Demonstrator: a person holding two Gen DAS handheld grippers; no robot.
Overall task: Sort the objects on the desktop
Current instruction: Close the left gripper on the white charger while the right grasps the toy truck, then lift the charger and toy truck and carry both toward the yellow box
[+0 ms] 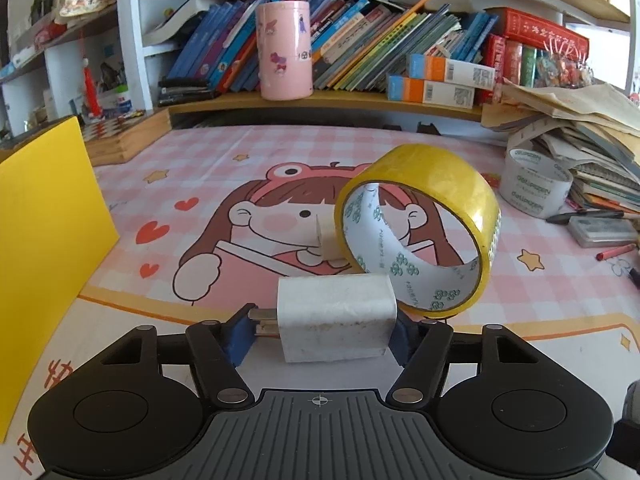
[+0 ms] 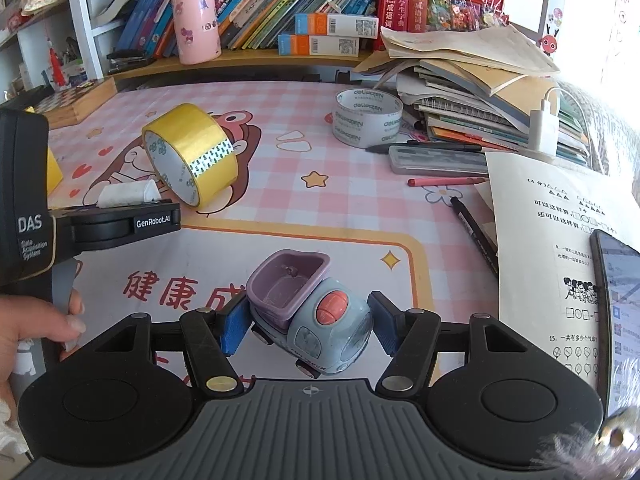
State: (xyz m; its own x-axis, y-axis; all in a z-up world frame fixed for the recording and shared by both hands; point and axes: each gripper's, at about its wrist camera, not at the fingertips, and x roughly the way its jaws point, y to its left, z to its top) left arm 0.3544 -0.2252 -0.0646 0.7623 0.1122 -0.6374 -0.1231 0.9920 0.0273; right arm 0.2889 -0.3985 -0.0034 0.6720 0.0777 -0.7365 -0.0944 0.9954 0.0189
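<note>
Clamped between the blue pads of the left gripper, a white charger plug is lying on its side, its long axis running across the view and its metal prongs pointing left against the left pad. Just beyond it to the right, a yellow tape roll is standing tilted on its edge, its open core facing the camera and its lower rim sitting just beside the plug on the pink cartoon desk mat. At the far left a yellow box is rising beside the mat, and far right a white tape roll is lying flat near a stack of papers.

In the right wrist view, the person's left hand is showing at the left edge around the other tool's handle. Centre, the right gripper is closing its blue pads on a small toy truck; the truck is tilting, its purple bed pointing up and away, its blue cab pointing toward the lower right. Further right, a black pen is lying along the edge of a printed worksheet
</note>
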